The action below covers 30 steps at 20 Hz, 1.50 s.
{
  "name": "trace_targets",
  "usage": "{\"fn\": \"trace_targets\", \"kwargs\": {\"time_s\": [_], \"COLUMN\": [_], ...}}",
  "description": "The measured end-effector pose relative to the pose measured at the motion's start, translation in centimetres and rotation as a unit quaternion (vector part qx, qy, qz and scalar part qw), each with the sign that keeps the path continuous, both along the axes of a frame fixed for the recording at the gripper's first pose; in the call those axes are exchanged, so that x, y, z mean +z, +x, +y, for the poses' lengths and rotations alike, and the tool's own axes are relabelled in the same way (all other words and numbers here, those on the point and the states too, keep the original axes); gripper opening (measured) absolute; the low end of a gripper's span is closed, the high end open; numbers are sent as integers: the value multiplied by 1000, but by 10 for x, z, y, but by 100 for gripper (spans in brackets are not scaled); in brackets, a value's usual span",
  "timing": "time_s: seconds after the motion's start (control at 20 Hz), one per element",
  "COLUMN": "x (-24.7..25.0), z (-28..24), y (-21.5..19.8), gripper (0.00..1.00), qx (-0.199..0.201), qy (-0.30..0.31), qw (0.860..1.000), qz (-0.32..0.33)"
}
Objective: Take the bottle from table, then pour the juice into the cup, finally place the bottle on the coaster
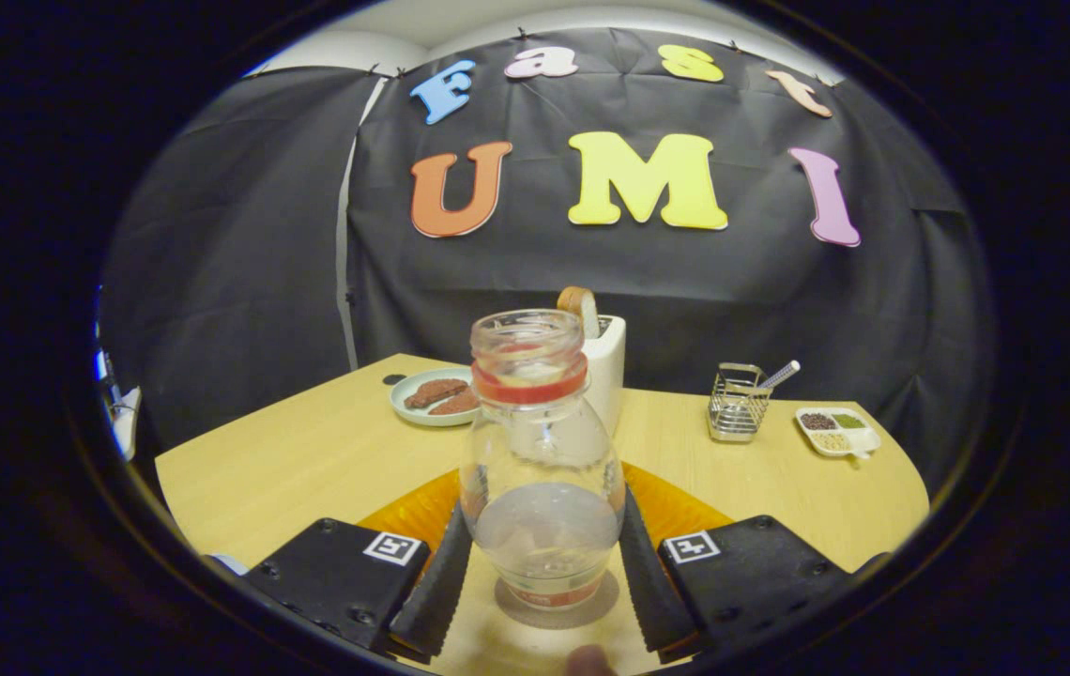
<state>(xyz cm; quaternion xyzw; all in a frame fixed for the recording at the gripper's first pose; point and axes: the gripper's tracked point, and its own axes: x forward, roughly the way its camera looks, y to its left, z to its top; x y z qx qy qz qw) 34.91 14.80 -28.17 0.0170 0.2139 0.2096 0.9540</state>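
Two black gripper (544, 563) fingers are clamping my clear glass bottle (542, 460) low above the grey round coaster (556, 606); tilting risks spilling remaining juice onto the bench (310, 451).

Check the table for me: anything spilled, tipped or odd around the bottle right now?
Nothing stands out. The bottle stands upright on a round coaster between the gripper fingers, clear liquid low inside, no cap on its neck. No spill shows on the table.

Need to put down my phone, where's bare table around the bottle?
Bare wood lies between the plate and the gripper holding the bottle, and between basket and fingers. Crowded behind the bottle: toaster.
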Motion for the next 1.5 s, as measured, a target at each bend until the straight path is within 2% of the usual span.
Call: {"fn": "trace_targets", "kwargs": {"time_s": [0.2,0.5,0.55,0.9,1.1,1.25,1.5], "x": [-7,-5,1,70,125,168,212], "z": [-1,-6,-9,-29,-45,-70,-100], "y": [2,-4,-4,-22,-57,-91,-156], "gripper": [81,96,98,99,99,99,99], "qx": [-6,-13,-15,-28,-34,-69,-101], "qy": [-2,0,1,17,15,6,-15], "qw": [1000,1000,1000,999,997,992,986], "qz": [-1,9,6,-31,-62,-104,-129]}}
